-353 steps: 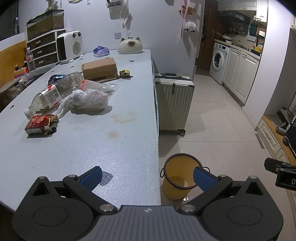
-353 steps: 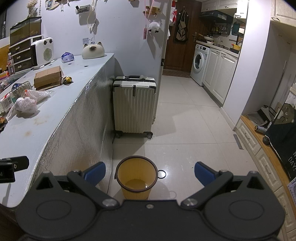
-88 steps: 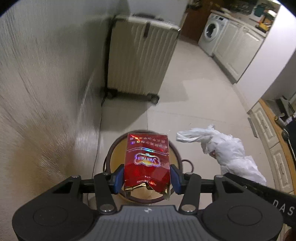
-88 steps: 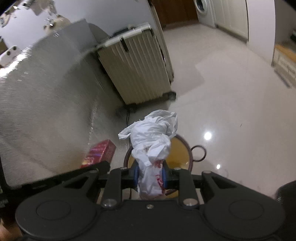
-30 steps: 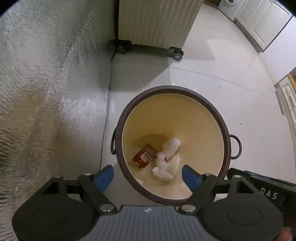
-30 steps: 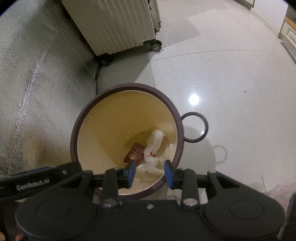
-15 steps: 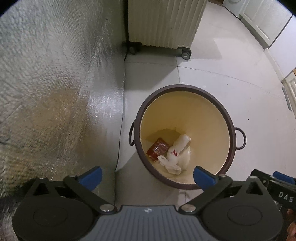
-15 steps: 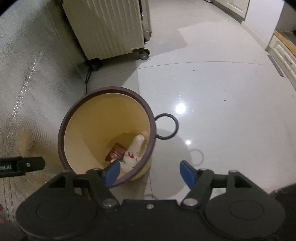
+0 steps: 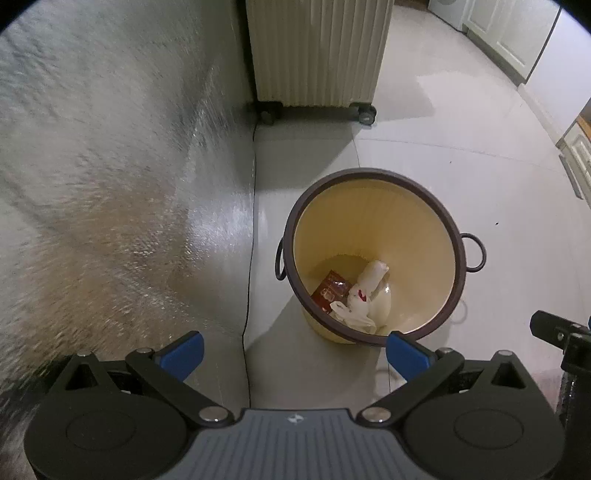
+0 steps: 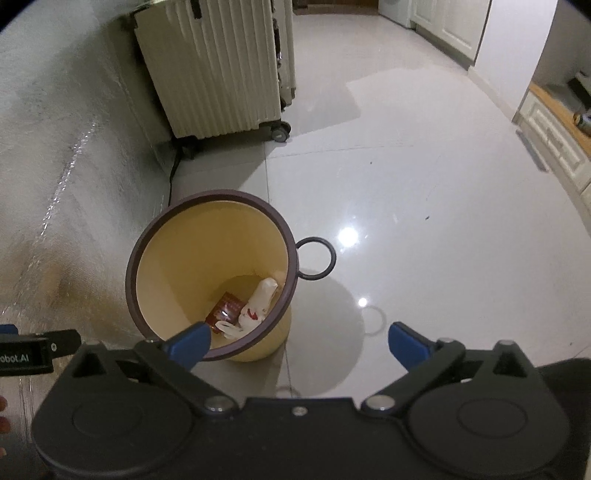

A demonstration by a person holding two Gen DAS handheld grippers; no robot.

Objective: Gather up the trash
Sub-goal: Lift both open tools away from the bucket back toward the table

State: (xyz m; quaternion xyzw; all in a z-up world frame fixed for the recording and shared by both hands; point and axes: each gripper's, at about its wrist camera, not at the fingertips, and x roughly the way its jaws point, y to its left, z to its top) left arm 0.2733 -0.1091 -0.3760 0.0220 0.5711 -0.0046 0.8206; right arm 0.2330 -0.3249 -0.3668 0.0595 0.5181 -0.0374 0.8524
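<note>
while both tools hang above the floor, the left gripper (image 9: 293, 354) fills the bottom of its frame with its blue pads spread wide and nothing between them. the right gripper (image 10: 297, 341) sits the same way at the bottom of its own frame, jaws far apart and empty, its left pad overlapping the near rim of the bin (image 10: 155, 254).

just beyond the pads, the bin (image 9: 373, 206) stands on the pale tiled floor (image 9: 461, 162), yellow inside with a dark rim and a ring handle on each side. at its bottom lie the red packet (image 9: 330, 290) and the white bag (image 9: 364, 295), touching each other, the packet to the left of the bag. in the right wrist view they show again as packet (image 10: 226, 309) and bag (image 10: 256, 302), low in the frame's centre.

left of the bin runs a shiny silver wall (image 9: 110, 166). farther off, at the top centre, a ribbed cream suitcase (image 9: 317, 48) stands on wheels beside that wall. white cabinets (image 9: 517, 33) line the upper right corner.
</note>
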